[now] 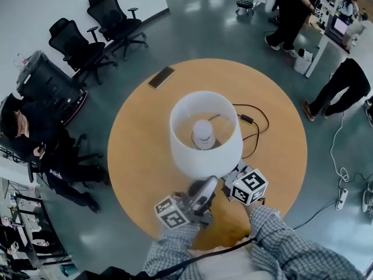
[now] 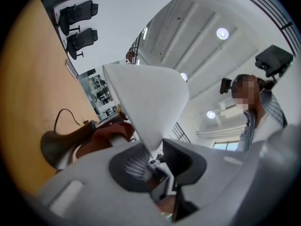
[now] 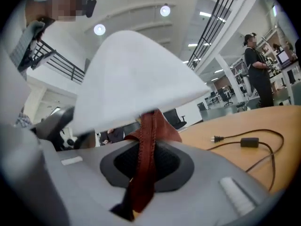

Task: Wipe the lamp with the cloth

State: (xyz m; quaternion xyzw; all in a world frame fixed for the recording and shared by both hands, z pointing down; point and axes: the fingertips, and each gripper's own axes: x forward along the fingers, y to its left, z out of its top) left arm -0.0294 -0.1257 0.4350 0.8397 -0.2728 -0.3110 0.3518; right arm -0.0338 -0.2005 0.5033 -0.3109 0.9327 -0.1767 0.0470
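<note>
Head view: both grippers met at the lower side of the lamp (image 1: 205, 134), which stood mid-frame on the round tabletop (image 1: 143, 156).
The left gripper (image 1: 205, 188) had its jaws pinched on the shade (image 2: 146, 102) edge, likely to steady it. The right gripper (image 1: 229, 185) had its jaws closed on the red cloth (image 3: 146, 145), pressed against the shade to rub it.

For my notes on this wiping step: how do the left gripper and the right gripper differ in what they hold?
The left gripper is shut on the lower rim of the white lampshade; the right gripper is shut on a red-brown cloth. The left gripper touches the shade directly; the right gripper only brings its cloth up to that rim. Both sit at the shade's near side.
</note>
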